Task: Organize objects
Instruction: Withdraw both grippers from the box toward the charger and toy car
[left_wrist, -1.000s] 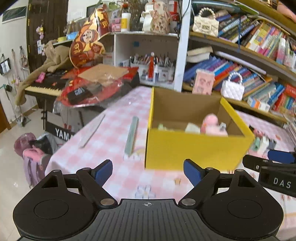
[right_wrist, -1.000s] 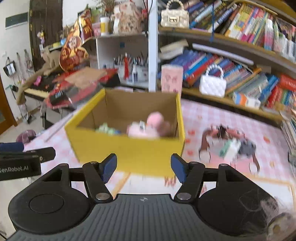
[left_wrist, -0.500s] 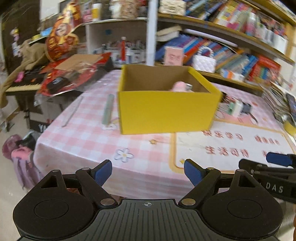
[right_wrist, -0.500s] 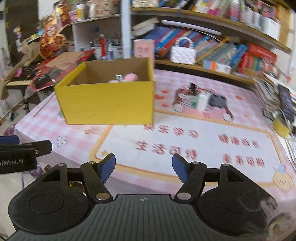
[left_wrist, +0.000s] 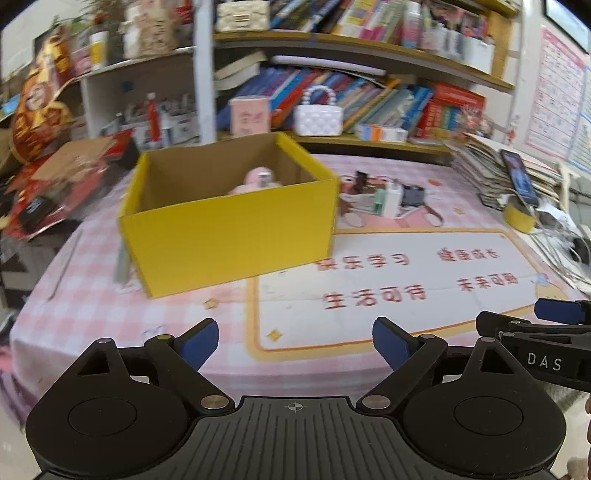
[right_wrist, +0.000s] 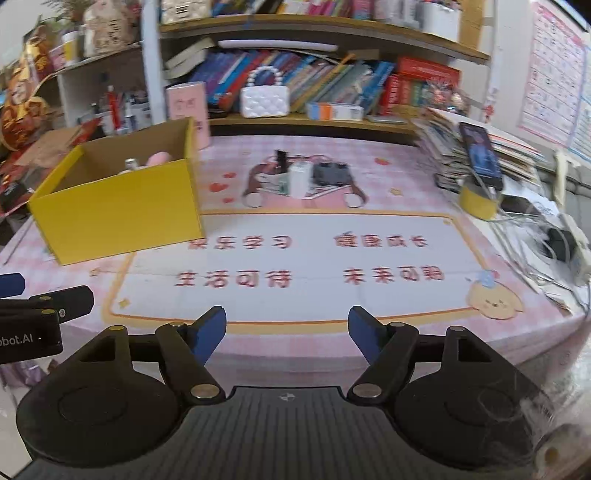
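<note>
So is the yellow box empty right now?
No, the yellow box already holds a pink toy, which shows above its front wall in the left wrist view.

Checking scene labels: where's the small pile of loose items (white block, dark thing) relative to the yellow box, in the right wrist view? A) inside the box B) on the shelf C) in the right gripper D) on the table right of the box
D: the pile lies on the pink table cover, apart from and right of the yellow box.
</note>
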